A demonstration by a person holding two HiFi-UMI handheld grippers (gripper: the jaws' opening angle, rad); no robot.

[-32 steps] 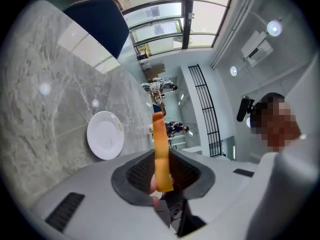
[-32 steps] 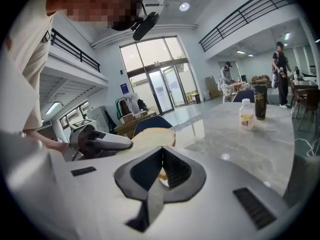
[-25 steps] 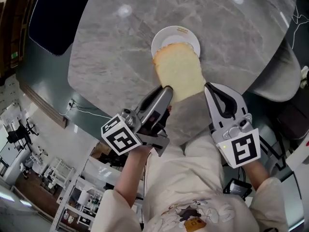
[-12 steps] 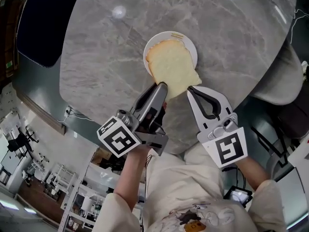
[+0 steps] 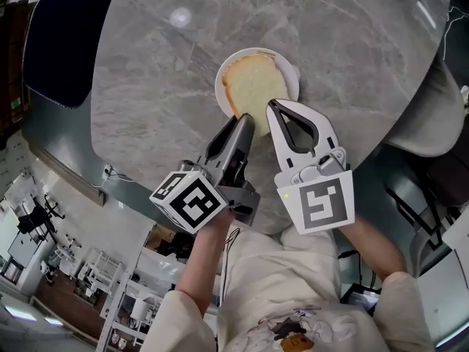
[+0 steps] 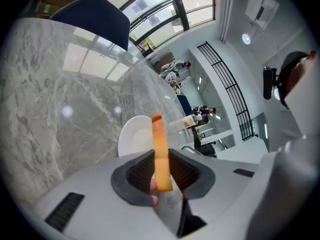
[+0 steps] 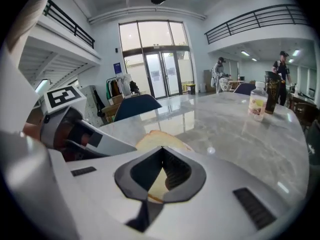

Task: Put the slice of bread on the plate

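The slice of bread point(image 5: 253, 85) is pale with a tan crust and lies over the white plate point(image 5: 222, 75) on the grey marble table point(image 5: 146, 72). My left gripper point(image 5: 245, 123) is shut on the slice's near edge. In the left gripper view the bread point(image 6: 160, 134) stands edge-on between the pads, with the plate point(image 6: 131, 136) behind it. My right gripper point(image 5: 272, 105) sits over the slice's near right part with its tips together. The right gripper view shows the jaws point(image 7: 161, 151) shut, not gripping the bread point(image 7: 152, 139) below them.
A dark blue chair point(image 5: 66, 35) stands at the table's far left and a grey seat point(image 5: 425, 116) at its right. A bottle point(image 7: 258, 104) stands further along the table. People stand in the hall behind.
The left gripper carried the bread forward from the table's near edge until it covers the plate. The right gripper moved in from the slice's right corner to above the slice.
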